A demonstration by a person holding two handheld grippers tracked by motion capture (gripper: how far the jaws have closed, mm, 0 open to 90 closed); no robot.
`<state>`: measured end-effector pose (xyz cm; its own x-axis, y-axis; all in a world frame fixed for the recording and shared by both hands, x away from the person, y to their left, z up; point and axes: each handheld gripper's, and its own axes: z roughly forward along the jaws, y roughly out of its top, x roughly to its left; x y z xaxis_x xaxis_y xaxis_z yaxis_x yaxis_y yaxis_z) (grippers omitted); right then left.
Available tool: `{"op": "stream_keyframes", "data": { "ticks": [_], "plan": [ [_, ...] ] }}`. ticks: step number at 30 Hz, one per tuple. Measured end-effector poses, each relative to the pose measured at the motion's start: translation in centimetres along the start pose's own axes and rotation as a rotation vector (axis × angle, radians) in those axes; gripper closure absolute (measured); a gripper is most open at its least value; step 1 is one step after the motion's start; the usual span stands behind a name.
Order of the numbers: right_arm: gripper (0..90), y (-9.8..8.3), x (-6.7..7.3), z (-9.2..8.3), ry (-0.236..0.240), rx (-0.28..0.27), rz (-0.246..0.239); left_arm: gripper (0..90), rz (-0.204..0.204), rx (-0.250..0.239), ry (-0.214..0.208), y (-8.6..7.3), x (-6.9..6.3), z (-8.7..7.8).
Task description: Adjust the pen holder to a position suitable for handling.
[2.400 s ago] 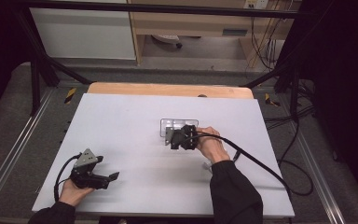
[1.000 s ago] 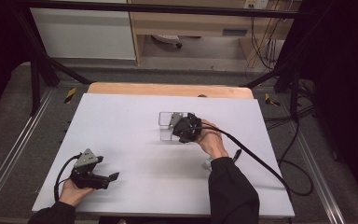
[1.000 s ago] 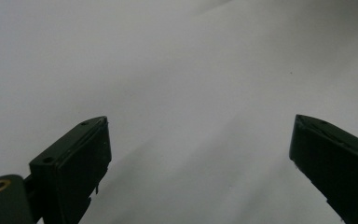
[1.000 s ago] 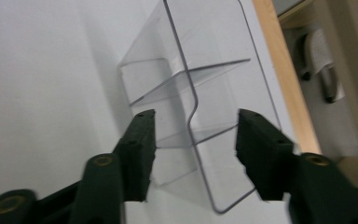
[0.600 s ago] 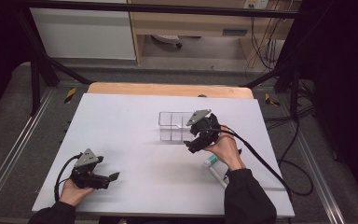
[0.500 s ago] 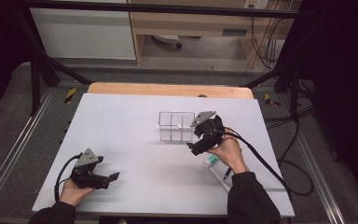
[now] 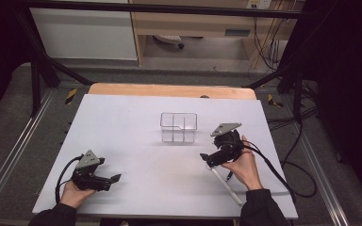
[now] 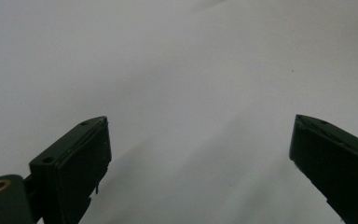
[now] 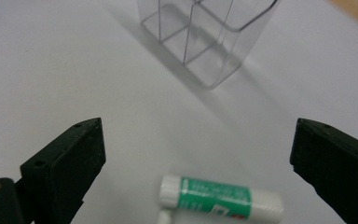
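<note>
While the green-labelled white tube (image 9: 220, 198) lies flat on the bench (image 7: 136, 117), unheld | right gripper (image 9: 193, 154) fingers spread wide just over it, apparently lining up a pickup | clear divided organizer (image 7: 178, 127) stands near beyond, path open | left gripper (image 7: 111, 181) idle, fingers spread, empty

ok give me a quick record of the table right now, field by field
surface: white table top
container: clear divided box, upright, nothing seen inside
tube: white and green tube, lying flat between the open jaws of the right tongs, untouched
right tongs: jaws have just been opening, nothing gripped
left tongs: open over bare table, holding nothing
</note>
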<state>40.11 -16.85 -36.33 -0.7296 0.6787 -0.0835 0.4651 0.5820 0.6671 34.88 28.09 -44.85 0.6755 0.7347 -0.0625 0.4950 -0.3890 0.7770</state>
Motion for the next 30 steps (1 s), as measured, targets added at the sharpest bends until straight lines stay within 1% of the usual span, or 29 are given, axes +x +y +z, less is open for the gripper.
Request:
{"op": "stream_keyframes", "data": {
  "ticks": [1,2,3,4,5,8,10,13,16,18,21,22,25,27,30],
  "plan": [
    [3.7,-0.3,-0.1,0.0,0.025,0.016,0.037,5.2,0.000,0.000,0.000,0.0,0.0,0.0],
    [3.9,-0.6,-0.3,-0.1,0.043,0.023,0.048,5.2,0.001,0.000,0.000,0.0,0.0,0.0],
    [3.9,-1.0,-0.3,-0.1,0.041,0.017,0.056,5.2,0.000,0.001,0.000,0.0,0.0,0.0],
    [4.0,-1.5,-0.2,-0.2,0.032,0.008,0.050,5.2,0.000,0.002,0.000,0.0,0.0,0.0],
    [3.6,-1.9,-0.1,-0.2,0.030,0.013,0.043,5.2,0.000,0.002,0.000,0.0,0.0,0.0],
    [3.2,-3.0,0.1,-0.2,0.017,0.031,0.048,5.2,0.000,0.004,0.000,0.0,0.0,0.1],
    [3.3,-3.7,0.2,-0.2,0.013,0.037,0.064,5.2,0.001,0.004,0.000,0.0,0.0,0.0],
    [3.3,-4.7,0.3,-0.4,0.009,0.032,0.081,5.2,0.000,0.002,0.000,0.0,0.0,0.0],
    [4.1,-5.7,0.3,-0.5,-0.008,0.029,0.098,5.2,0.000,0.003,0.000,0.0,0.0,0.0],
    [4.7,-6.3,0.1,-0.7,-0.019,0.029,0.120,5.2,0.001,0.003,0.000,0.0,0.0,0.0],
    [6.3,-7.3,-0.5,-1.1,-0.049,0.024,0.155,5.2,0.000,0.004,0.000,0.0,0.0,0.0],
    [6.7,-7.5,-0.7,-1.2,-0.061,0.030,0.167,5.2,0.000,0.004,0.000,0.0,0.0,0.0],
    [9.9,-8.5,-1.2,-1.4,-0.086,0.031,0.192,5.2,0.001,0.003,0.000,0.0,0.0,0.0],
    [13.7,-9.0,-1.4,-1.5,-0.084,0.030,0.207,5.2,0.000,0.005,0.000,0.0,0.0,0.0],
    [20.2,-9.7,-1.4,-1.5,-0.085,0.032,0.207,5.2,0.000,0.004,0.000,0.0,0.0,0.0]
  ]
}}
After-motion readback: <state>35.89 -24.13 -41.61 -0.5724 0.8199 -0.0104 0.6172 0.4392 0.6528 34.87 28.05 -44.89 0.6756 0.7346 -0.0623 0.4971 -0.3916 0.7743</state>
